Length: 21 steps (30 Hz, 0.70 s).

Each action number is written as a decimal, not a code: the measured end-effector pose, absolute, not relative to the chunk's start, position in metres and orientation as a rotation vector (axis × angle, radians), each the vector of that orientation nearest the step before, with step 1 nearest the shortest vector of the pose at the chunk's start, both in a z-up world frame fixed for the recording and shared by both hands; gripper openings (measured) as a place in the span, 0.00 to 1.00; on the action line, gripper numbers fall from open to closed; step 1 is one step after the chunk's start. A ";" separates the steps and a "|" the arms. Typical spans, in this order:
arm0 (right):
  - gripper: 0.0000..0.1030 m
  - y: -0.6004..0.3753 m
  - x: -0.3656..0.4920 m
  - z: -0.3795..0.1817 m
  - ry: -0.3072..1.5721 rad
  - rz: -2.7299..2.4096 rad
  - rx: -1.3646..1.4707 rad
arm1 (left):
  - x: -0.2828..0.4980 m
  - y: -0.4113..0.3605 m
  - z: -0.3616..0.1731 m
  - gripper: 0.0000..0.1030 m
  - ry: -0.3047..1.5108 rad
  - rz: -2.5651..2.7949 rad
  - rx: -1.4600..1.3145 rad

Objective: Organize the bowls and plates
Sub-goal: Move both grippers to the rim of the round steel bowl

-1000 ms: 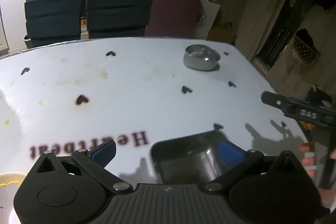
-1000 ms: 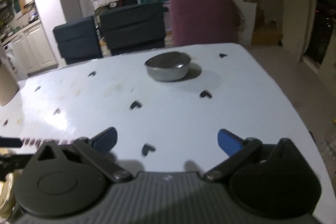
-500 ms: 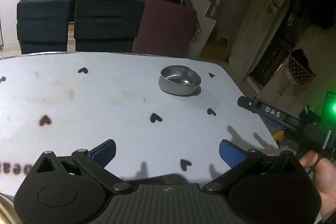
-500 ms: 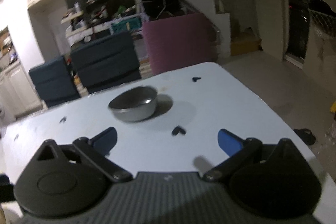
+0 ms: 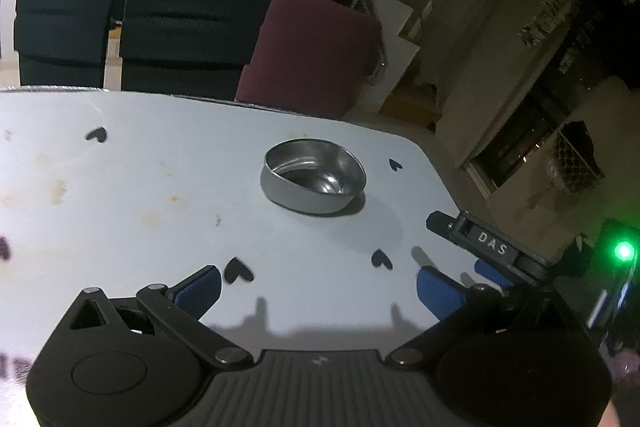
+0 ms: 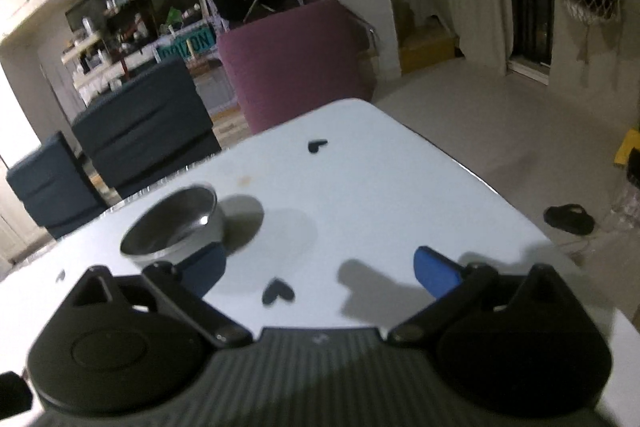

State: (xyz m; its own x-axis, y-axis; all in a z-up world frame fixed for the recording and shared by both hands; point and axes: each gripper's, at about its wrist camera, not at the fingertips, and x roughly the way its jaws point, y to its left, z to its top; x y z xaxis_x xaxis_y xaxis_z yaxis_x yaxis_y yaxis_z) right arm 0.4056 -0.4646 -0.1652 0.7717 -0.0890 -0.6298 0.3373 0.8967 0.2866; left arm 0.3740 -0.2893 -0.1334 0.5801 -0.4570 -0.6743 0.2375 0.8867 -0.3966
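One steel bowl stands upright and empty on the pale tabletop, near the far right corner, among small dark heart marks. Both grippers hover over the near part of the tabletop with nothing between their blue-tipped fingers. The left gripper has its fingers wide apart, the bowl lying ahead of it and well clear. The right gripper also has its fingers spread; in its view the bowl sits just past the left fingertip, which overlaps the rim, though contact cannot be told. In the left view the right gripper's black body marked "DAS" reaches in from the right edge. Dark blue chairs and a maroon chair stand beyond the tabletop.
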 end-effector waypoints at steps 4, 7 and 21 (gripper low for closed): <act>0.97 -0.470 0.417 -0.172 0.626 -0.201 0.441 | 0.397 -0.303 -0.143 0.99 0.885 -0.394 -0.296; 0.97 -0.472 0.424 -0.171 0.616 -0.177 0.436 | 0.414 -0.311 -0.148 0.99 0.883 -0.379 -0.291; 0.75 -0.484 0.443 -0.191 0.569 -0.107 0.621 | 0.483 -0.301 -0.180 0.95 0.902 -0.252 -0.310</act>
State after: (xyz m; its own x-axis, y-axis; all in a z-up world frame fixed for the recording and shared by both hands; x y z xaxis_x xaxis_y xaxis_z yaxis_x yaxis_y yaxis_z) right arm 0.4425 -0.4844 -0.1910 0.8420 0.0721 -0.5346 0.2606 0.8133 0.5202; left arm 0.4828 -0.3011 -0.1801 0.5956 -0.3423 -0.7267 0.0845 0.9264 -0.3671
